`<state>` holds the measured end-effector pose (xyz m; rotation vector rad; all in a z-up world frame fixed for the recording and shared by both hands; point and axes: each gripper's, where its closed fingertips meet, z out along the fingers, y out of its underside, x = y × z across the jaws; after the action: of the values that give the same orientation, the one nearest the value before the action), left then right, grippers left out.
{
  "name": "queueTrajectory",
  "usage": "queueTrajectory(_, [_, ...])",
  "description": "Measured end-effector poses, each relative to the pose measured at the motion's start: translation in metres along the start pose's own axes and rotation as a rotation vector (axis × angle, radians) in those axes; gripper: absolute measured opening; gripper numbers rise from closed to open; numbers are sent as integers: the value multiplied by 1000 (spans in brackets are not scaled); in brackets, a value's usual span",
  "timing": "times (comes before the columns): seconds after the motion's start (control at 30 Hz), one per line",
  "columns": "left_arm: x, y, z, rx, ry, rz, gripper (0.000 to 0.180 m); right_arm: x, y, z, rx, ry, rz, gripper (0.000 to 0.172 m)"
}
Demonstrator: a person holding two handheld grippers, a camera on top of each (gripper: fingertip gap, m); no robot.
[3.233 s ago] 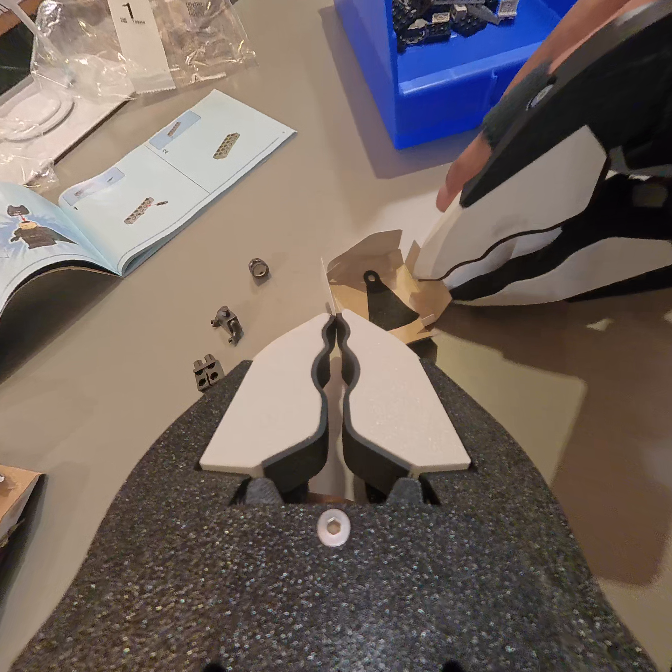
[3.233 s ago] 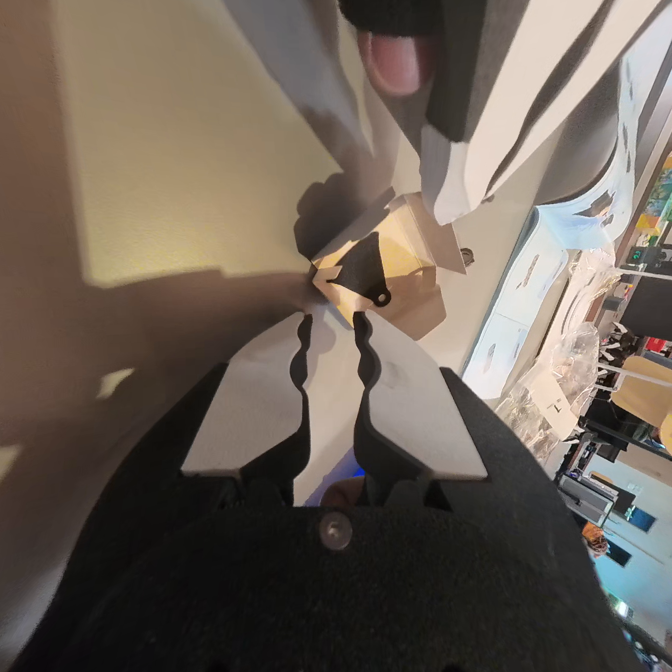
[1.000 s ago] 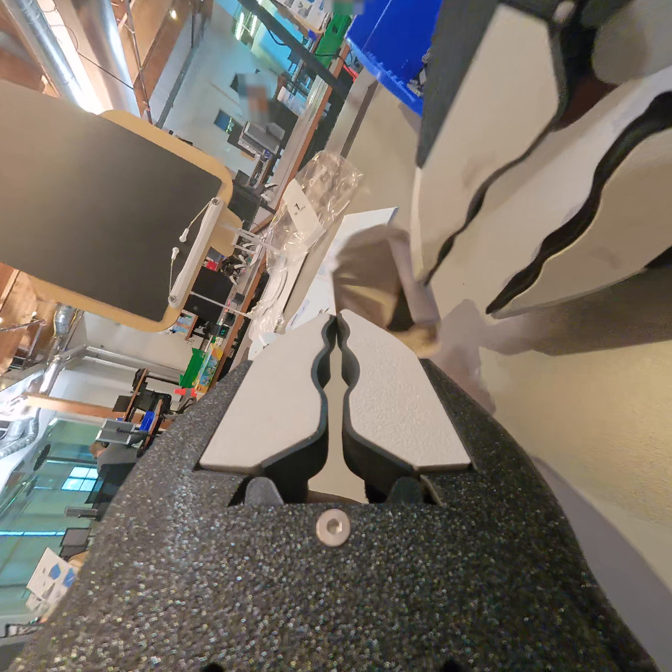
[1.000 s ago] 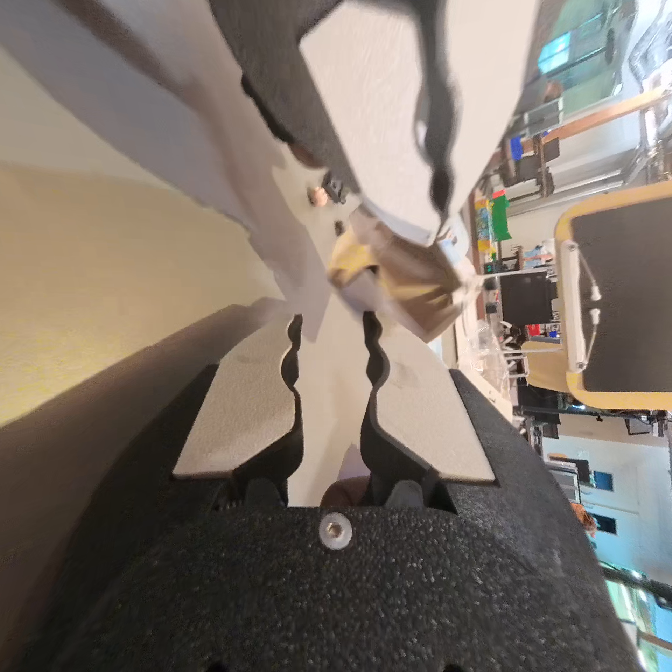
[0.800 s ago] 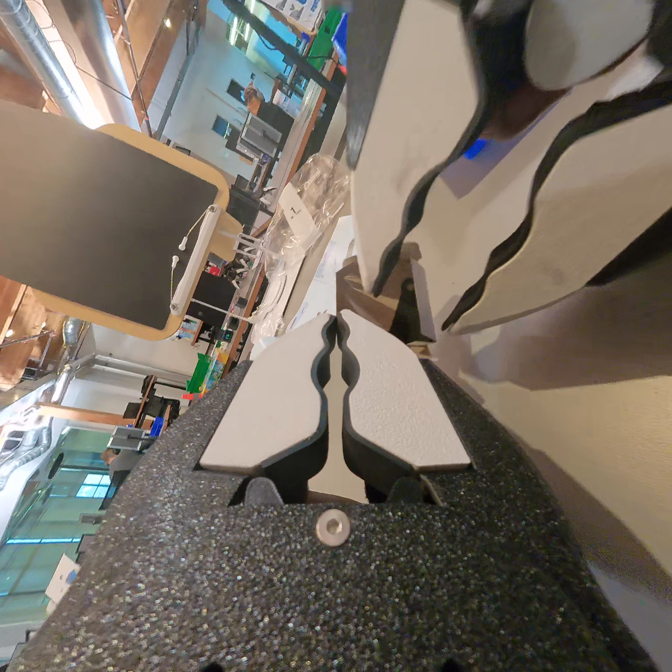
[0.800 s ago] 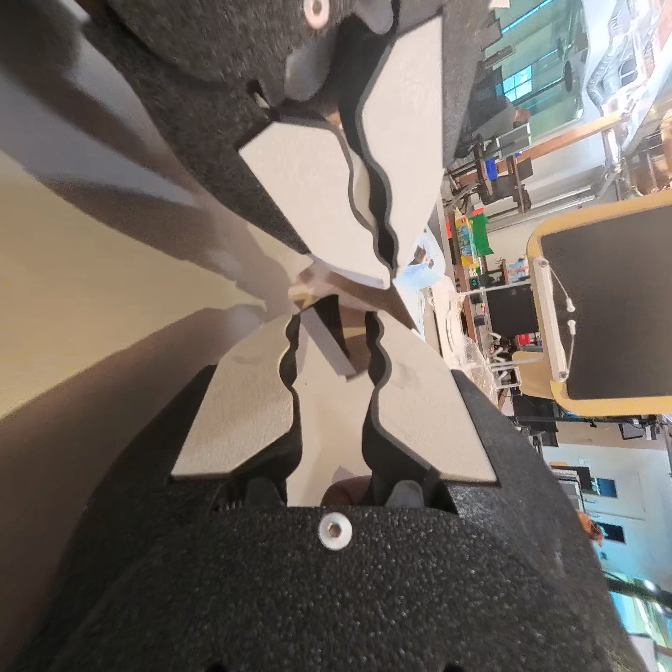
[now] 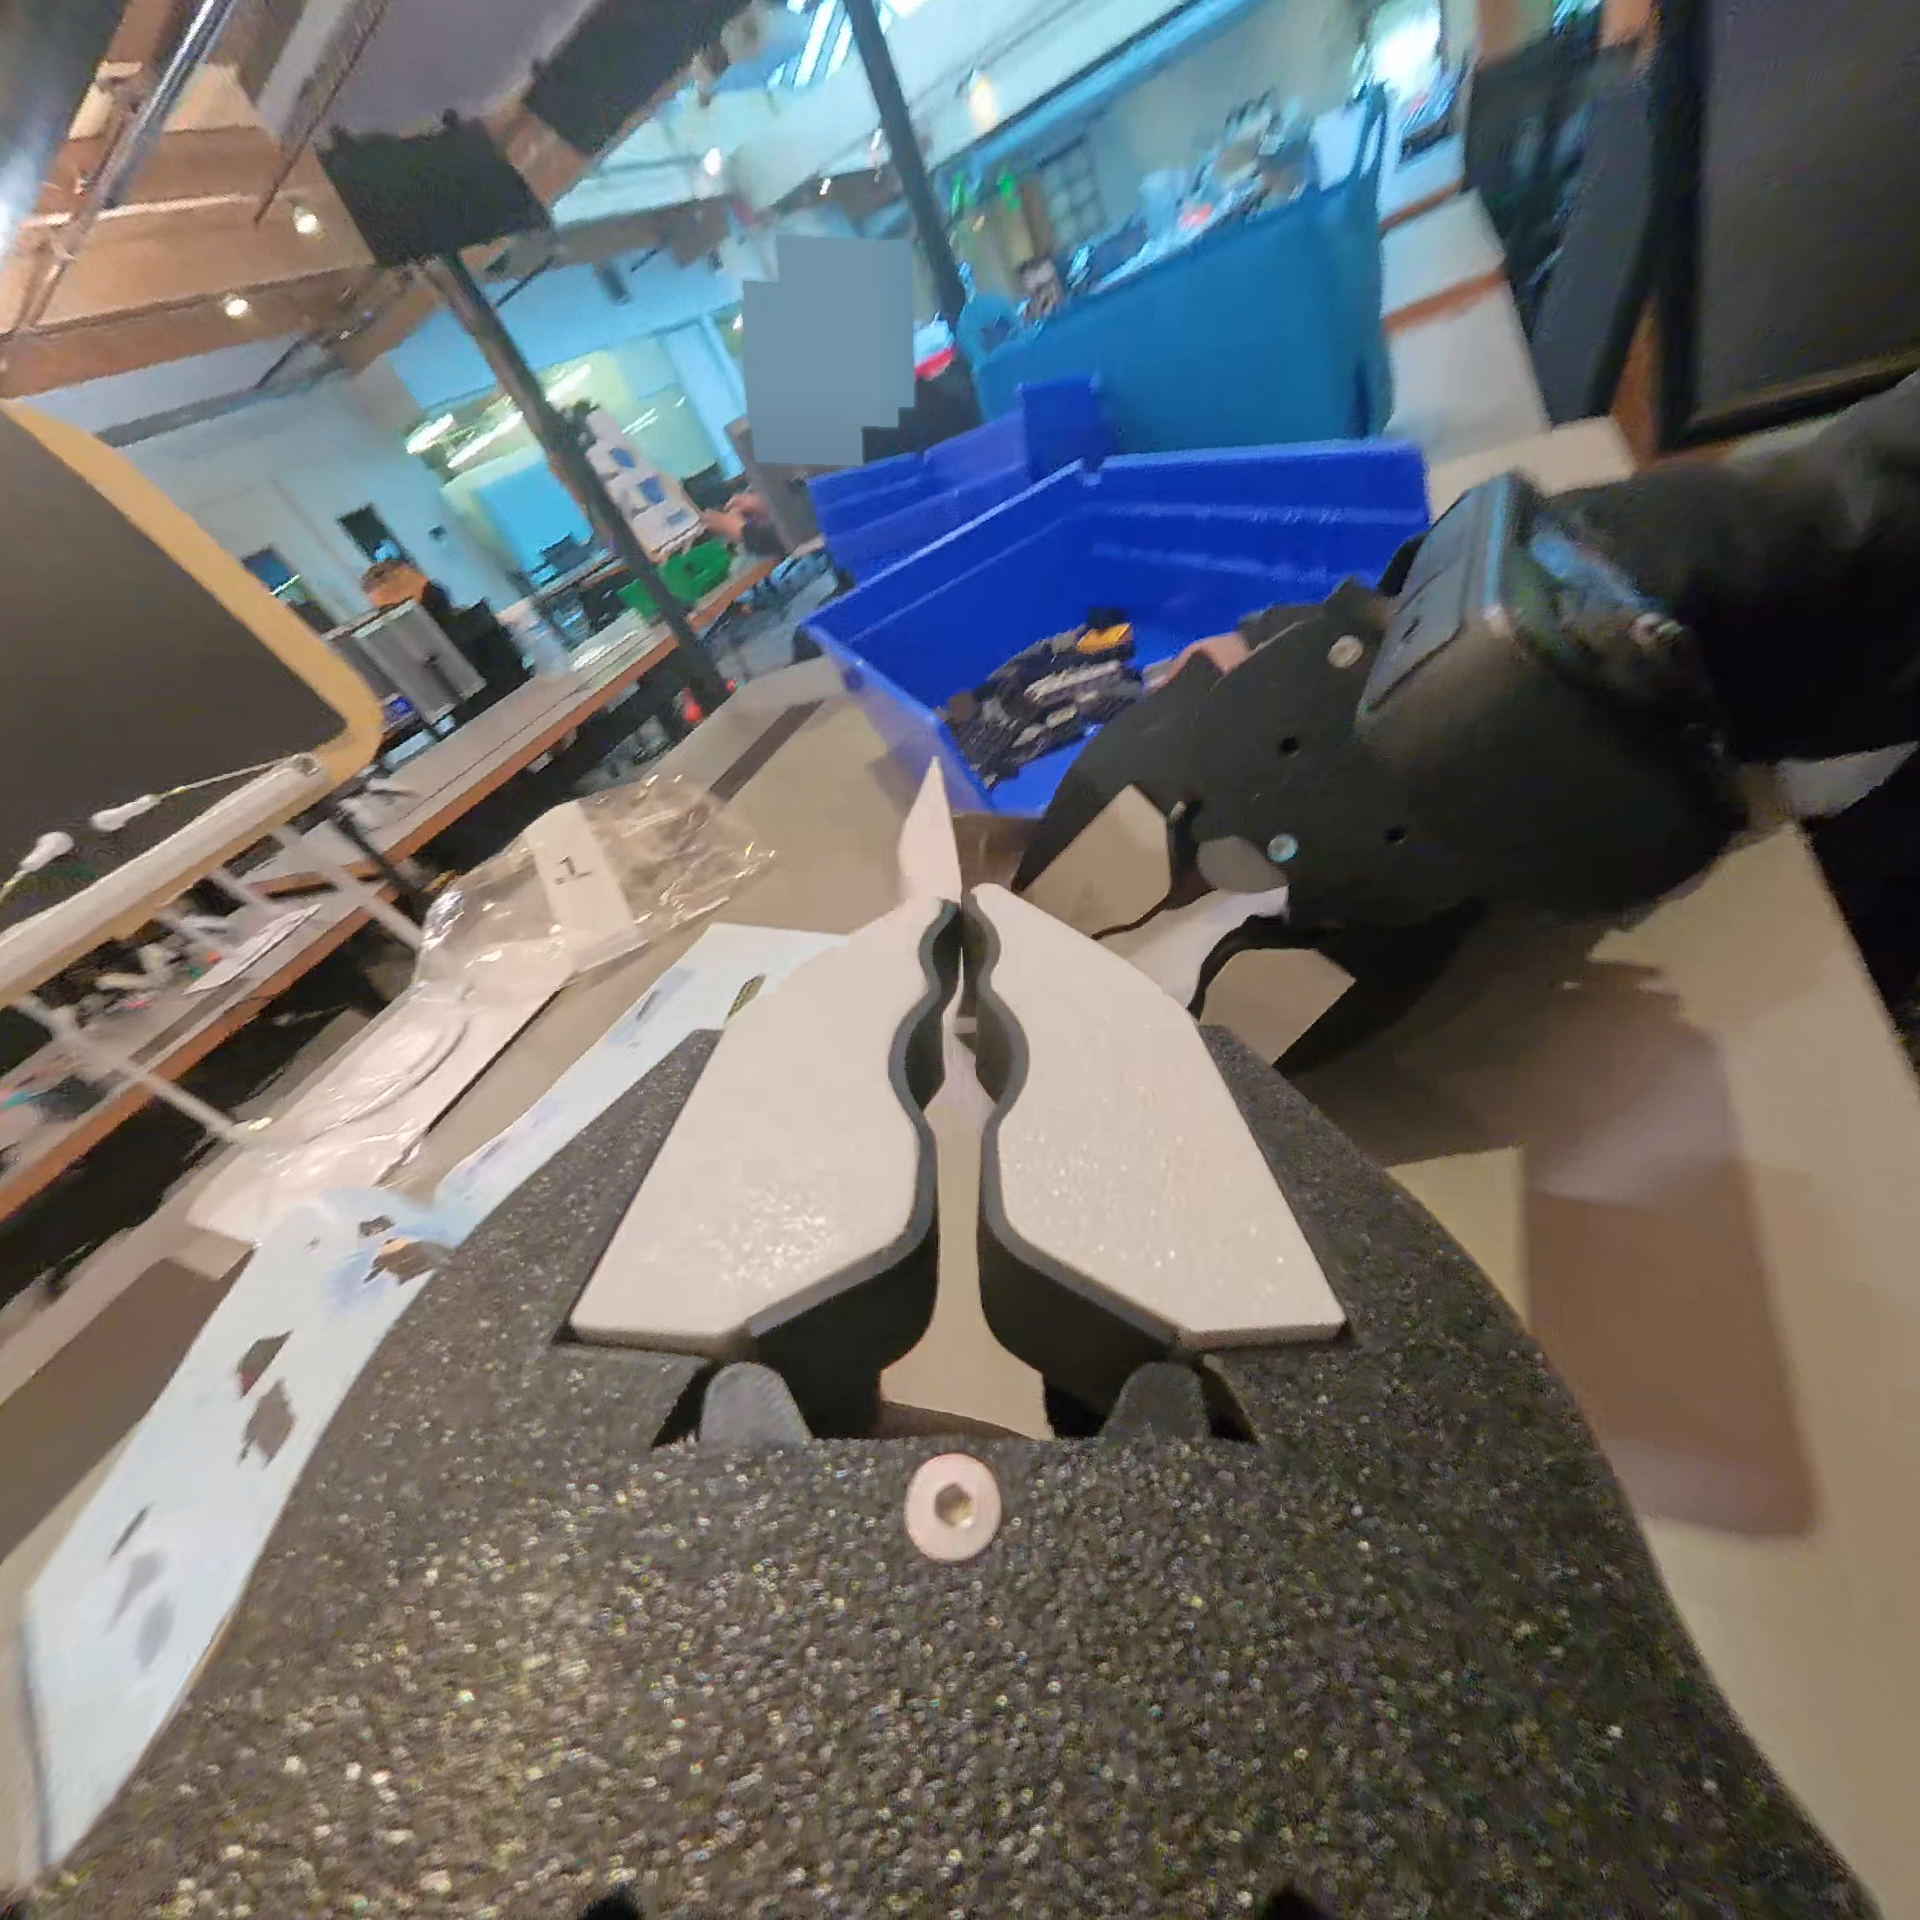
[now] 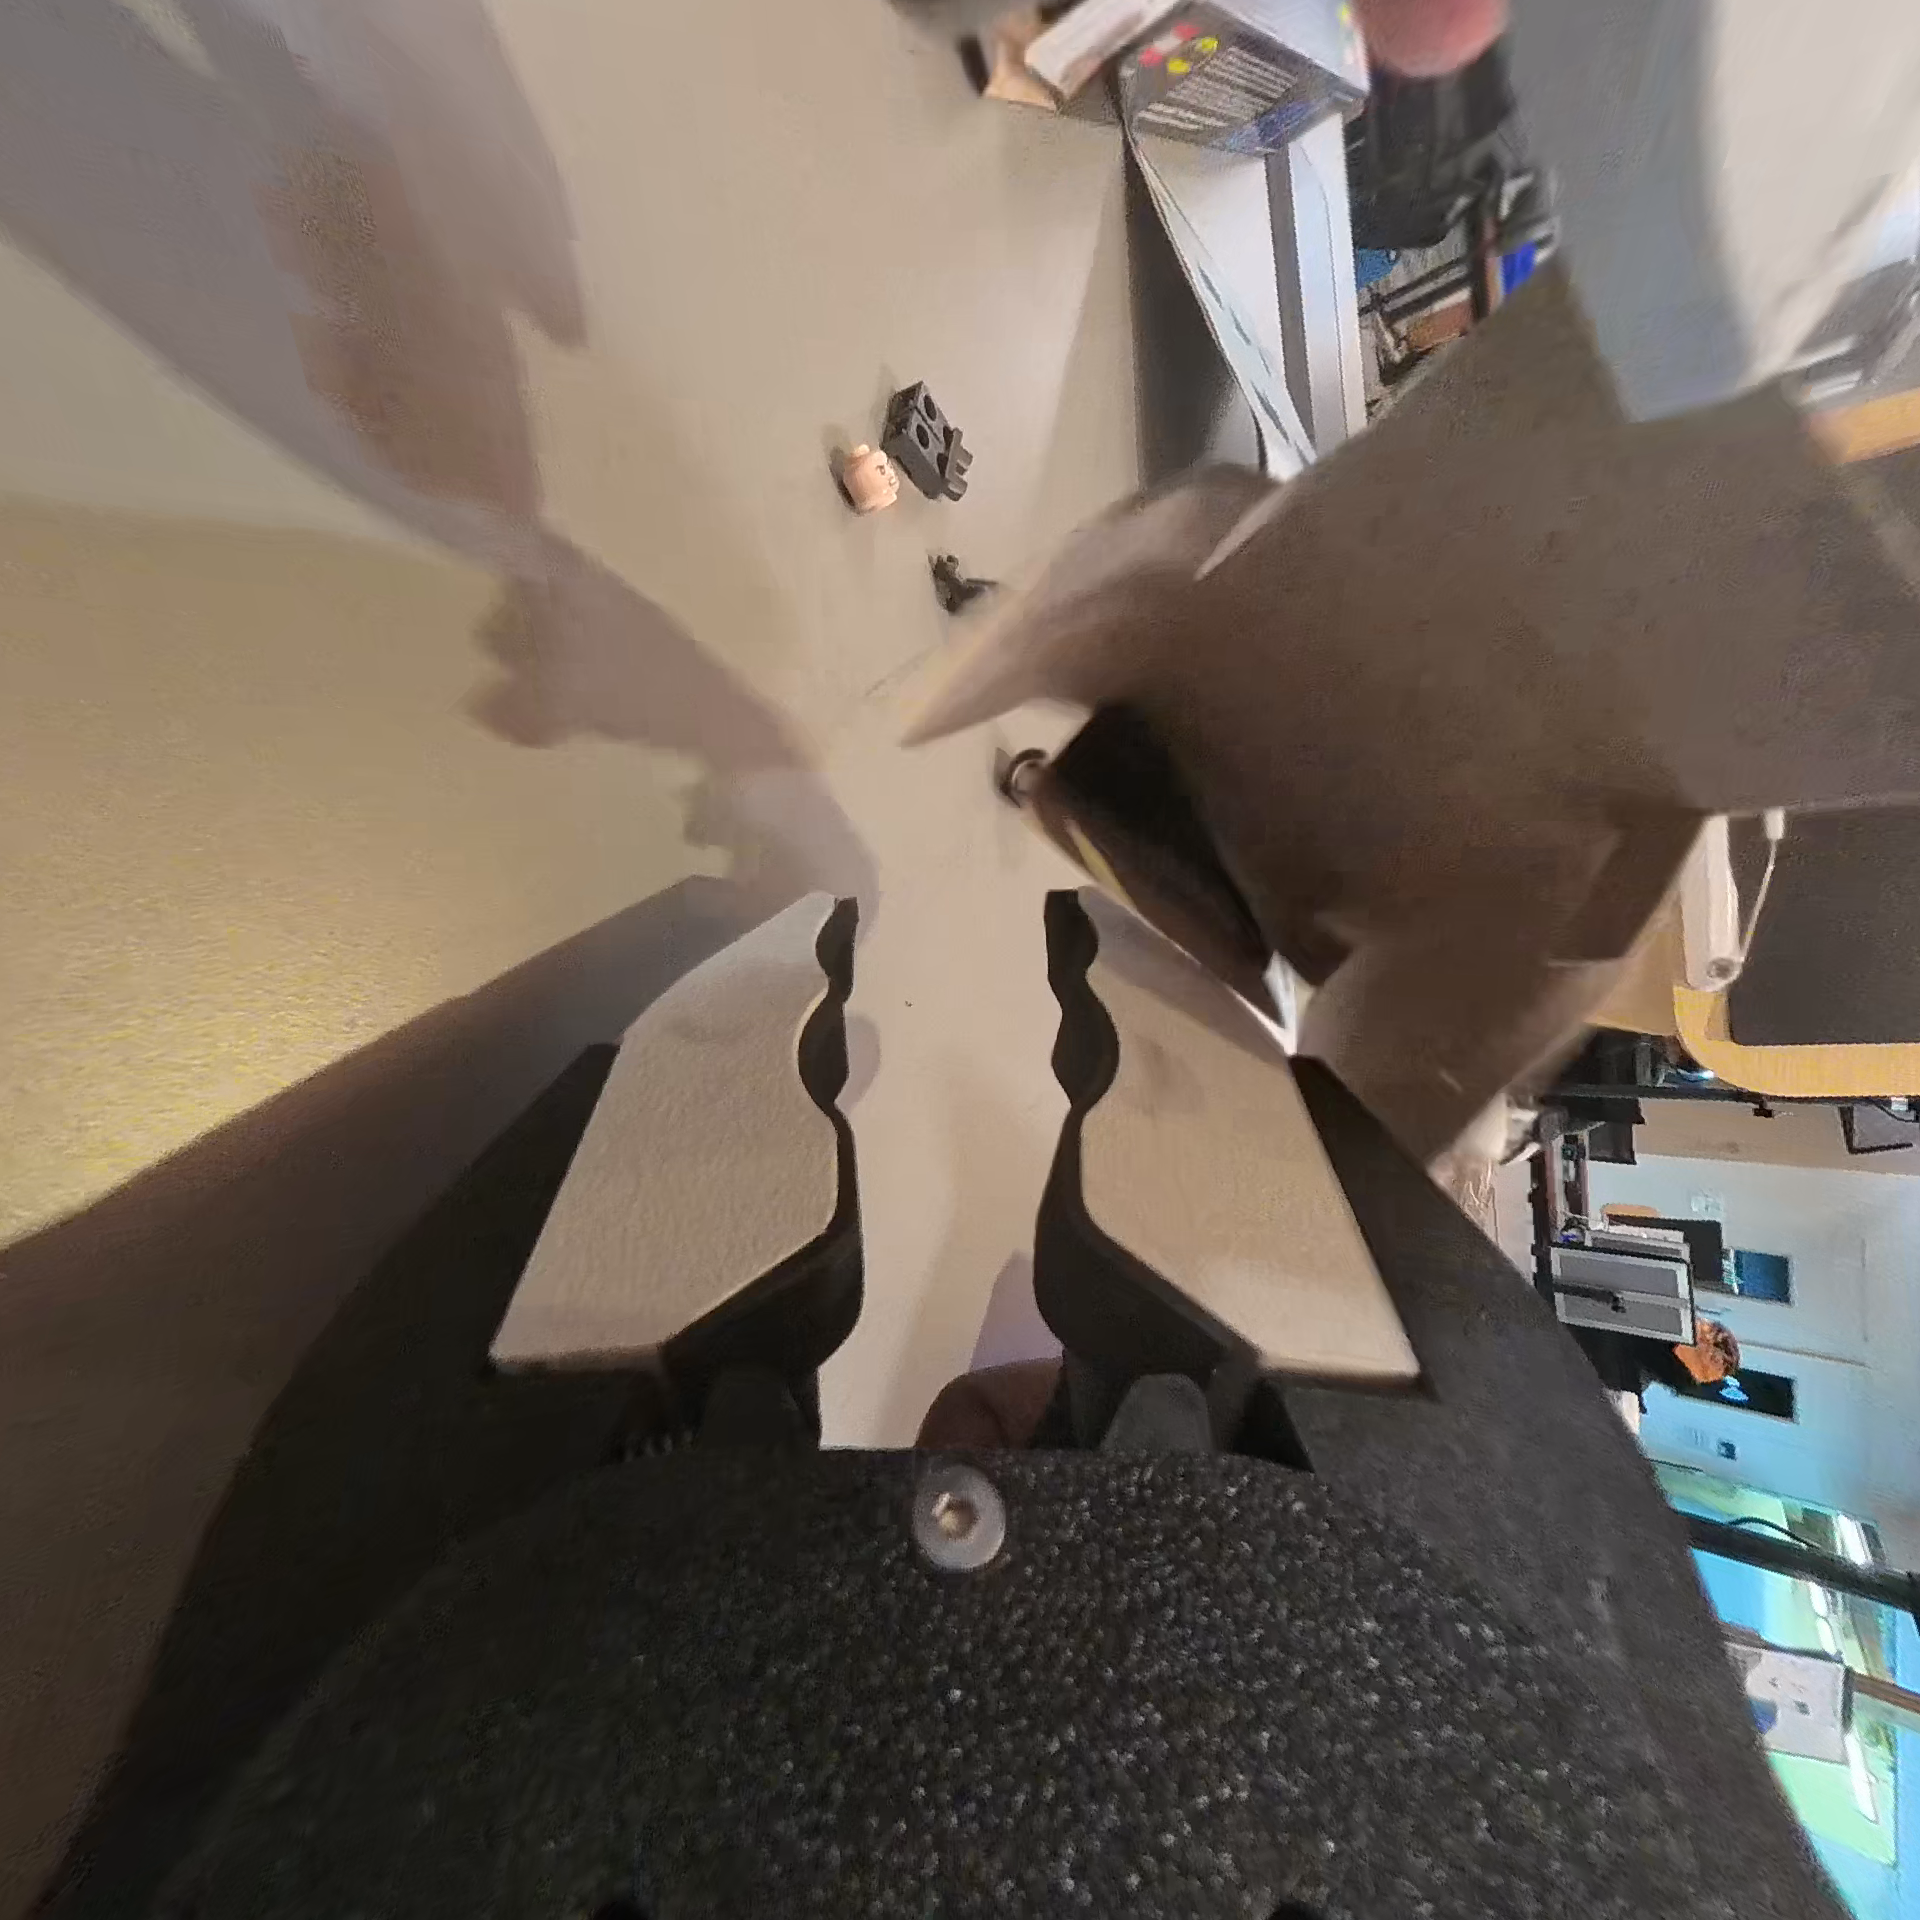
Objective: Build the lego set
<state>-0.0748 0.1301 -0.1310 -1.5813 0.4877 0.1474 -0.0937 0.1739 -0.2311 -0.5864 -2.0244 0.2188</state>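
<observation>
My left gripper [image 7: 961, 914] is shut on a thin flap of an opened brown cardboard packet [image 7: 928, 842], which sticks up from its tips. In the right wrist view the same packet [image 8: 1403, 675] hangs blurred at the right, just beyond my right fingertip, with a black fabric piece [image 8: 1143, 831] inside it. My right gripper [image 8: 951, 914] is open with only bare table [image 8: 208, 831] between its pads. It also shows in the left wrist view [image 7: 1174, 935], low over the table to the right of the packet.
A small flesh-coloured toy head [image 8: 868, 480], a dark grey brick piece [image 8: 928, 442] and a tiny black piece [image 8: 956, 584] lie on the table ahead. A blue bin [image 7: 1143, 582] with dark parts stands behind. An instruction booklet [image 7: 623, 1049] and clear plastic bags [image 7: 582, 873] lie at the left. The grippers' ends are close to 11 cm from one another.
Both grippers have turned and drawn apart. My right gripper, which had its open pads around the packet's edge, is now clear of it. My left gripper stays shut on the packet.
</observation>
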Motion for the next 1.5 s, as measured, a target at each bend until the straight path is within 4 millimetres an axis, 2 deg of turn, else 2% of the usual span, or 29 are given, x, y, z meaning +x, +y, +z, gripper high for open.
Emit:
queueTrajectory(0.07, [-2,-3,-3,37,27,-35,0,-1,-1,0,12,-3,-8,36])
queueTrajectory(0.17, [-13,7,-1,-30,-29,-18,0,-3,0,0,12,-11,-20,36])
queueTrajectory(0.33, [-14,19,7,-114,-77,38,0,-7,7,3,-19,-31,-22,35])
queueTrajectory(0.53, [-19,20,9,-166,-165,182,0,-6,10,2,-20,-22,-21,34])
queueTrajectory(0.73, [-20,29,13,-259,-218,330,0,-4,7,-9,15,32,-36,32])
queueTrajectory(0.9, [-23,34,15,-287,-234,364,0,-2,-4,-26,114,90,-74,31])
queueTrajectory(1.07, [-19,35,18,-301,-230,423,0,7,-24,-39,227,173,-104,31])
queueTrajectory(1.3, [-12,36,22,-317,-220,467,0,-5,-30,-18,169,104,-143,35])
queueTrajectory(1.47, [-14,38,19,-320,-228,461,0,-4,-34,-20,195,120,-136,1])
queueTrajectory(1.5, [-14,39,19,-320,-229,460,0,-4,-34,-21,195,119,-133,1])
